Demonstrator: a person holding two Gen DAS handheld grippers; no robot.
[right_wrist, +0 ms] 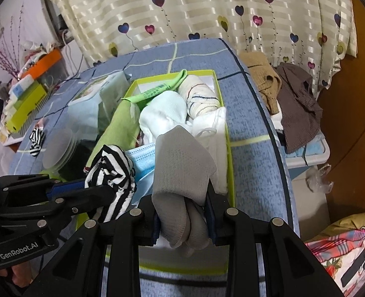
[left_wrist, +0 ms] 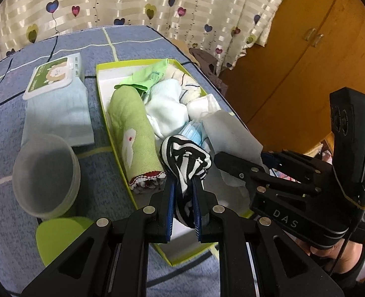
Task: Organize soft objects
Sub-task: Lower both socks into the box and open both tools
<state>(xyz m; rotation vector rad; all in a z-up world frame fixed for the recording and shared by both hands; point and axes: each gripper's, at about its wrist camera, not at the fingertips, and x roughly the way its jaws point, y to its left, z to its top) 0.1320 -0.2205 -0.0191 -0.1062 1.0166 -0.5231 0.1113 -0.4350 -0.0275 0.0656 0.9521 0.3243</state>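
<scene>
A desk (left_wrist: pixel 58 49) covered in blue cloth with pale and dark grid lines carries everything here. On it sits a shallow box (left_wrist: pixel 101 99) with a lime-green rim and white inside, packed with soft things. Along its left wall lies a rolled green towel (left_wrist: pixel 133 128) with a white animal figure and a red-and-white scalloped edge at the near end. Beside it sit a bundle of white socks (left_wrist: pixel 167 111), a cream roll with thin dark stripes (left_wrist: pixel 190 86), a bright green cloth (left_wrist: pixel 150 76) at the far end, and a blue face mask (left_wrist: pixel 194 133) near the middle.

Left of the box, a pale blue folded cloth (left_wrist: pixel 58 113) lies flat on the desk with a pack of wet wipes (left_wrist: pixel 54 76) resting on its far end. Nearer, a stack of translucent plastic cups (left_wrist: pixel 46 173) lies on its side.

The right gripper (right_wrist: pixel 183 220) is clamped on a grey sock (right_wrist: pixel 182 163), which is bunched between the fingers and stands up over the near end of the box. The left gripper (left_wrist: pixel 183 198) is closed on a black-and-white striped sock (left_wrist: pixel 185 160), crumpled into a knot above the fingertips, held over the box's near end just beside the towel. A second striped sock (right_wrist: pixel 36 141) lies on the desk, well left of the box.
</scene>
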